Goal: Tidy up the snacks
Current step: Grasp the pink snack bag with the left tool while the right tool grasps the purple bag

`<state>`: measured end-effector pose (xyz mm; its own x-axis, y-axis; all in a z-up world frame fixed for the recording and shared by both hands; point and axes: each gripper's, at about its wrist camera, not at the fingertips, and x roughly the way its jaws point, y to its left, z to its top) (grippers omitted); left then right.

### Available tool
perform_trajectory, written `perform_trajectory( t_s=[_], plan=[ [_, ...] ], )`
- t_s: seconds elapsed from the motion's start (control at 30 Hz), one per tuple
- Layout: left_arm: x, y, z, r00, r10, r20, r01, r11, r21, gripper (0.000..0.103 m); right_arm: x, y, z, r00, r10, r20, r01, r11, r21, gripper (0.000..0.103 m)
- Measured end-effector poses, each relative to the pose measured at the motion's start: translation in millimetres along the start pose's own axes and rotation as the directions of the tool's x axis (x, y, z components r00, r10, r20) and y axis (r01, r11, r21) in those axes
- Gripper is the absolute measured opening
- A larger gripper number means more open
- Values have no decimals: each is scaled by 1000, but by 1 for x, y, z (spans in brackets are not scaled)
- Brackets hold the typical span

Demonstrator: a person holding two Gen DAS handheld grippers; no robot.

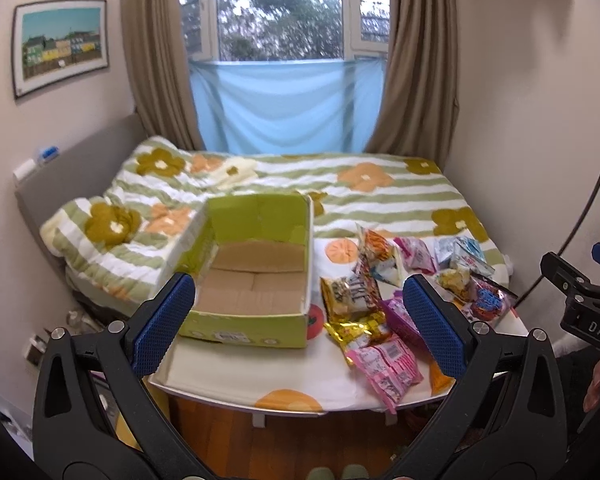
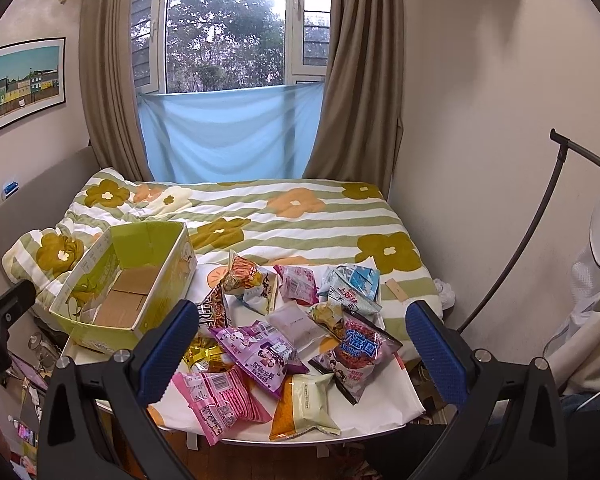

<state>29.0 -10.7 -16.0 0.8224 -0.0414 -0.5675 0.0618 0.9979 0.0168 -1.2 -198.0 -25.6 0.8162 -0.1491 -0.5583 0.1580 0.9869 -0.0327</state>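
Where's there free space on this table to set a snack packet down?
Inside the green box, whose cardboard floor shows bare. Also the table's front strip, between the box and the pink packet. Crowded: the snack pile right of the box, with packets overlapping.

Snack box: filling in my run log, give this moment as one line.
box: nothing inside | snack packets: piled beside box on table | left gripper: open | right gripper: open

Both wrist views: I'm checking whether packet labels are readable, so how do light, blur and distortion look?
Left wrist view: bright window washes out, green cardboard box slightly soft, edges bowed by fisheye. Right wrist view: sharper, large print on the pile of snack packets legible, window overexposed.
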Motion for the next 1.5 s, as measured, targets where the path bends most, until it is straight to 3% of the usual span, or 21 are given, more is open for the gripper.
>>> perform_trajectory(
  t_s=[0.1, 0.23, 0.4, 0.53, 0.67, 0.87, 1.07, 1.2, 1.3, 1.4, 1.5],
  plan=[
    [26, -5, -6, 995, -48, -89, 49, 999, 8, 103, 5, -7, -4, 1000, 6, -19, -6, 1000, 20, 103],
    [66, -19, -27, 975, -109, -192, 111, 994, 2, 103, 26, -17, -17, 996, 12, -85, -9, 999, 32, 103],
    [117, -44, -63, 926, -166, -340, 153, 986, -63, 103, 66, -31, -40, 987, 36, -160, -35, 999, 8, 103],
    [160, -67, -94, 879, -172, -444, 142, 985, -101, 103, 108, -40, -53, 968, 114, -224, -116, 993, 5, 103],
    [189, -80, -118, 850, -189, -492, 133, 980, -148, 103, 148, -33, -59, 945, 191, -265, -212, 976, -52, 103],
    [216, -93, -142, 835, -183, -518, 104, 979, -177, 103, 198, -9, -66, 881, 310, -357, -385, 909, -161, 103],
    [234, -101, -157, 828, -183, -529, 94, 977, -191, 102, 235, 20, -82, 816, 352, -458, -490, 842, -226, 103],
    [240, -100, -161, 825, -208, -525, 96, 968, -232, 100, 256, 33, -92, 793, 355, -496, -518, 821, -240, 103],
    [243, -102, -163, 815, -250, -523, 125, 957, -262, 84, 268, 37, -94, 783, 352, -512, -526, 814, -245, 102],
    [245, -104, -163, 812, -252, -527, 125, 956, -264, 81, 276, 37, -95, 774, 356, -524, -536, 808, -243, 102],
    [245, -105, -164, 810, -264, -524, 134, 953, -272, 72, 284, 35, -94, 754, 380, -535, -555, 804, -211, 93]
  ],
)
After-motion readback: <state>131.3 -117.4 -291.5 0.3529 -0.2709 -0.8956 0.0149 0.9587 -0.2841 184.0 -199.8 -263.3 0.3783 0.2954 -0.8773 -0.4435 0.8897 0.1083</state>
